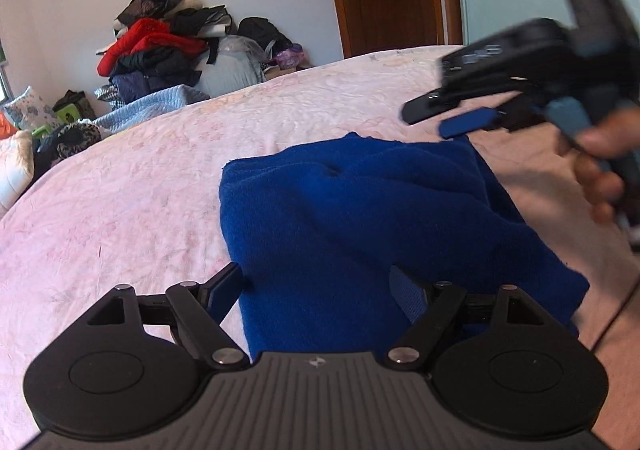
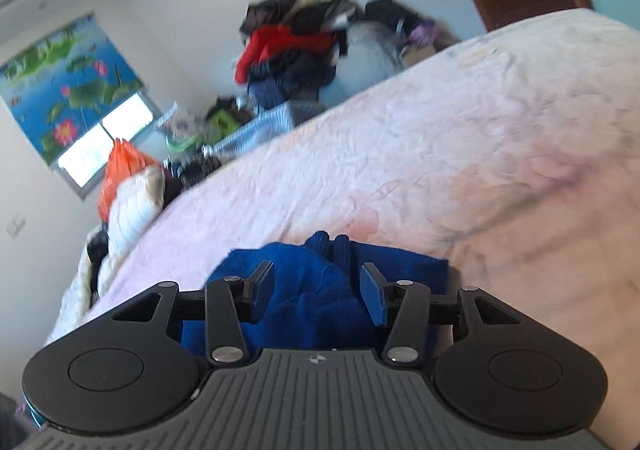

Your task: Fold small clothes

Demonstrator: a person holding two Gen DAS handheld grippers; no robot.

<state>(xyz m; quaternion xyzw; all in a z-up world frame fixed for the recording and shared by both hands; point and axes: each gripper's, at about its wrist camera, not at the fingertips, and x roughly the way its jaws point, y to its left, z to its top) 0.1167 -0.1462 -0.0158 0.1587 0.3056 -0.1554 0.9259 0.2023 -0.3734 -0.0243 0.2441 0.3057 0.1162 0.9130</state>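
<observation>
1. Blue fleece garment (image 1: 360,217) lies in a thick folded bundle on the pink bedspread (image 1: 140,209), centre to lower right of the left wrist view.
2. Judging by its shape, a fold looks just finished; next comes a fresh grip on an edge, or smoothing.
3. Left gripper (image 1: 320,290) gapes wide over the near edge, holding nothing.
4. Right gripper (image 2: 318,290), in a hand (image 1: 600,169) at upper right, is parted and empty above the cloth.

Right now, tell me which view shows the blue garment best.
The left wrist view: the blue garment lies nearly whole on the pink bedspread, its edges and folds clear. The right wrist view shows only a bunched part, blurred, behind the right gripper.
</observation>
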